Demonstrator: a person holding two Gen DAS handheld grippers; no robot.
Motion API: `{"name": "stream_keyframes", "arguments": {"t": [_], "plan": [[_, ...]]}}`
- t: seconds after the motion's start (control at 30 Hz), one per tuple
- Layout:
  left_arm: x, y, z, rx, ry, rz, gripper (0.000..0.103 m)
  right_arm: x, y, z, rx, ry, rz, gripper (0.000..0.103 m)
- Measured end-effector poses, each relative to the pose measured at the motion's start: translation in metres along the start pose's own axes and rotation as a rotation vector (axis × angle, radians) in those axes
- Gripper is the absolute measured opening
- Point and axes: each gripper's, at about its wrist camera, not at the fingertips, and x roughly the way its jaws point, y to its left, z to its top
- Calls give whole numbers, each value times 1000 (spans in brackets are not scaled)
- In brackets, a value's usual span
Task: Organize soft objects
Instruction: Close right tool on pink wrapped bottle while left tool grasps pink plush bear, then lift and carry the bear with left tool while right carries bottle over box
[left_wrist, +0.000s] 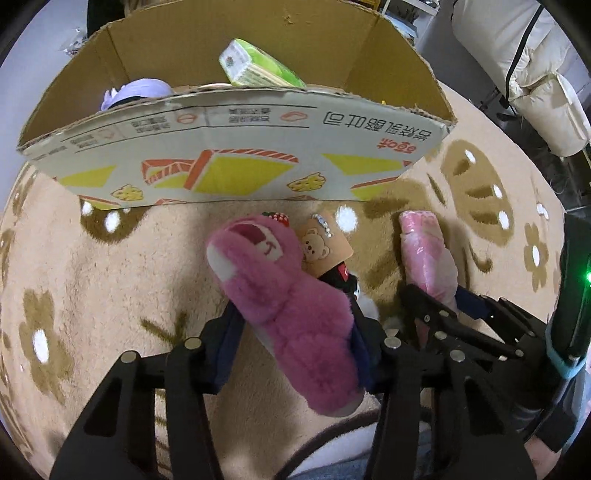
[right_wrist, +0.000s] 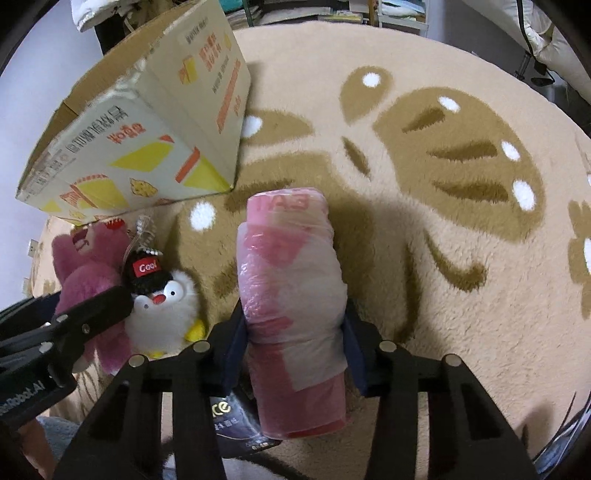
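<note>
My left gripper (left_wrist: 291, 325) is shut on a pink plush bear (left_wrist: 284, 299), held above the rug just in front of the open cardboard box (left_wrist: 221, 155). It also shows in the right wrist view (right_wrist: 81, 273). My right gripper (right_wrist: 293, 314) is shut on a pink plastic-wrapped roll (right_wrist: 291, 295), which also shows in the left wrist view (left_wrist: 428, 254). A white penguin plush with a black "Cool" cap (right_wrist: 162, 306) lies on the rug between the two grippers.
The box (right_wrist: 140, 147) holds a green tissue pack (left_wrist: 258, 66) and a lilac item (left_wrist: 136, 92). A bear-print card tag (left_wrist: 321, 247) lies by the plush. The beige patterned rug (right_wrist: 443, 184) spreads to the right. A dark packet (right_wrist: 236, 424) lies under the roll. White padded fabric (left_wrist: 535, 74) is at far right.
</note>
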Motion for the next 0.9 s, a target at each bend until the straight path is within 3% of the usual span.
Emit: {"name": "stream_keyframes", "arguments": {"t": [0.43,0.73,0.9], "plan": [[-37,26,-17,-32,-119,147,49,-45,20,-9,-74,-149,77,49],[-76,29,-26,-38,-265,275,49,-92,32,-13,-142,-261,98,49],[-102,36,-25,-56,-350,305,49,-113,36,-6,-169,-323,124,49]]}}
